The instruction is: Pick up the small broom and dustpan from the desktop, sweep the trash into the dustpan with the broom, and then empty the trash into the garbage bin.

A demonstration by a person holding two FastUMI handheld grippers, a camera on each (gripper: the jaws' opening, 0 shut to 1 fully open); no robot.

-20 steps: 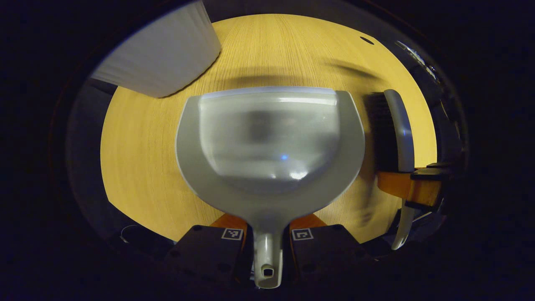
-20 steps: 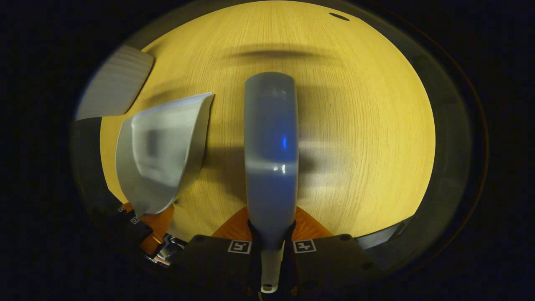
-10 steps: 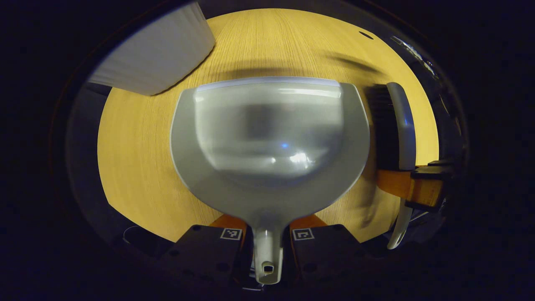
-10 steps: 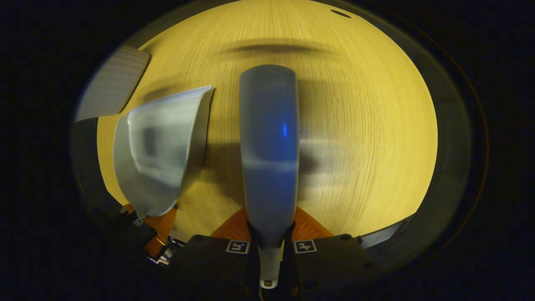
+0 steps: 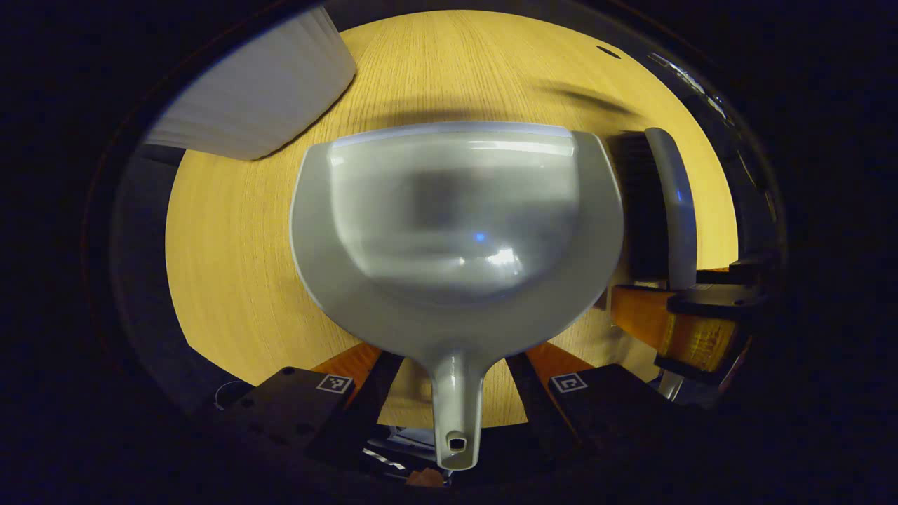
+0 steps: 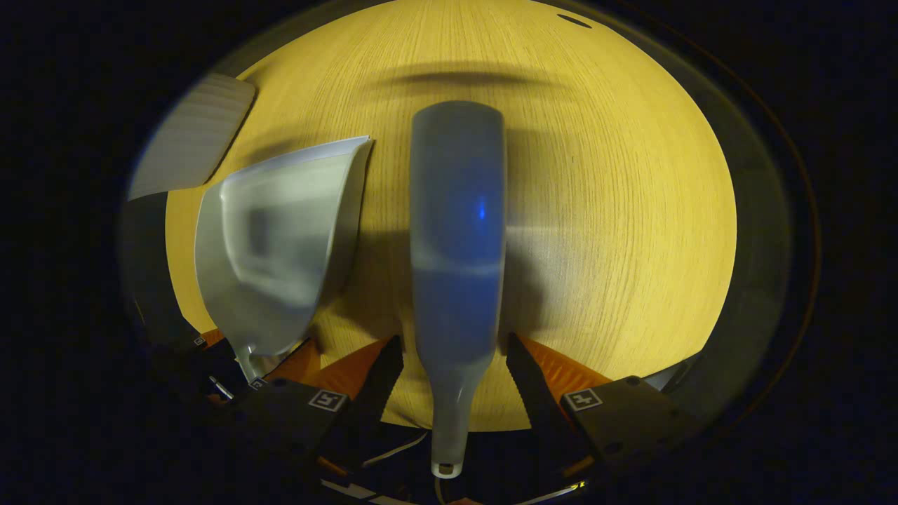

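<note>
Both grippers, left (image 5: 452, 375) and right (image 6: 454, 370), stand spread around narrow handles as the grey plastic dustpan (image 5: 456, 231) and grey-backed hand broom (image 6: 457, 231) lie side by side on the yellow wooden desktop (image 6: 617, 210), apparently light, rigid, slick.

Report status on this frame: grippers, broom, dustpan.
Left hand-held gripper open, astride dustpan handle. Right hand-held gripper open, astride broom handle. Both lie on desktop; no trash visible.

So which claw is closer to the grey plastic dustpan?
Left. The left claw straddles the grey plastic dustpan's handle, open; the right claw sits beside it, around the grey broom.
</note>
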